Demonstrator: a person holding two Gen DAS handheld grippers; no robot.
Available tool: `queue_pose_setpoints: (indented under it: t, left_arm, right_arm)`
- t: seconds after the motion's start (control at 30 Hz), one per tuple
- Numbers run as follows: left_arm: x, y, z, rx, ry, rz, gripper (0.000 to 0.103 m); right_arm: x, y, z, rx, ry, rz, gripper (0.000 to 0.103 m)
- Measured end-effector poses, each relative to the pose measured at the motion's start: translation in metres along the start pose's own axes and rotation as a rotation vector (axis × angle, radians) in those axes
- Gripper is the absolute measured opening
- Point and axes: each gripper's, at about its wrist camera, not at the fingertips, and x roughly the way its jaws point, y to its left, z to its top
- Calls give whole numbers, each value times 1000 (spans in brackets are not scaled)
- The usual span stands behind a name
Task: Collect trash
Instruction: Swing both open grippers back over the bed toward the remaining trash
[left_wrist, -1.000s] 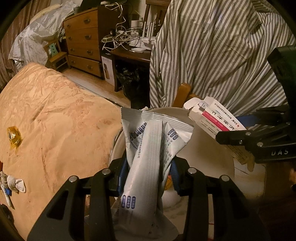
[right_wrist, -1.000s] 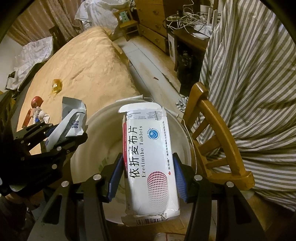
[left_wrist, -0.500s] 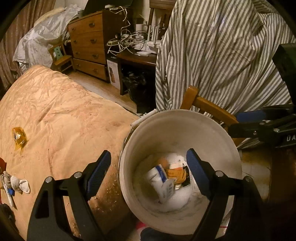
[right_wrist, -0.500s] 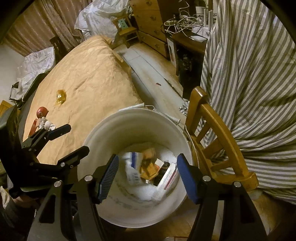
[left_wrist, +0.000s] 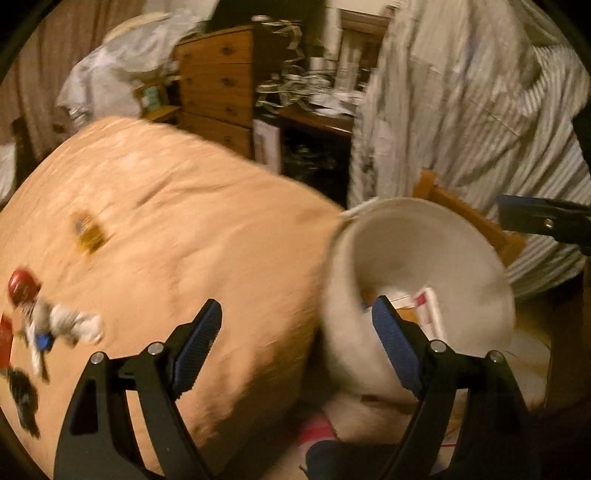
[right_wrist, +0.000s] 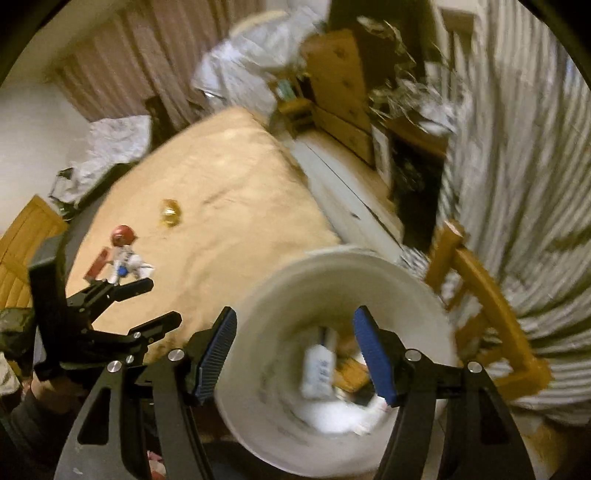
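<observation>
Jaws of our left gripper (left_wrist: 295, 339) stand spread and empty; our right gripper (right_wrist: 295, 354) is opening its jaws, nothing between them, above the white bucket (right_wrist: 280, 424) holding the dropped packets (right_wrist: 319, 371) beside the bed (left_wrist: 184, 221).

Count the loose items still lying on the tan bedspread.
3, perhaps more out of frame: a yellow wrapper mid-bed, a red-capped toy figure nearer the left gripper, and a red card beside the figure.
</observation>
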Motion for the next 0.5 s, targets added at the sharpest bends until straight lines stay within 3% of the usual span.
queue_pose_setpoints:
  t: [0.23,0.5]
  left_arm:
    - [-30,74,-35,-109,-20,85,80]
    - [-58,150,-73,-227,-32,158,80]
  right_arm:
    - [45,97,-11,-151,-36,91,70]
    - [98,193,-14,-262,8,182,75]
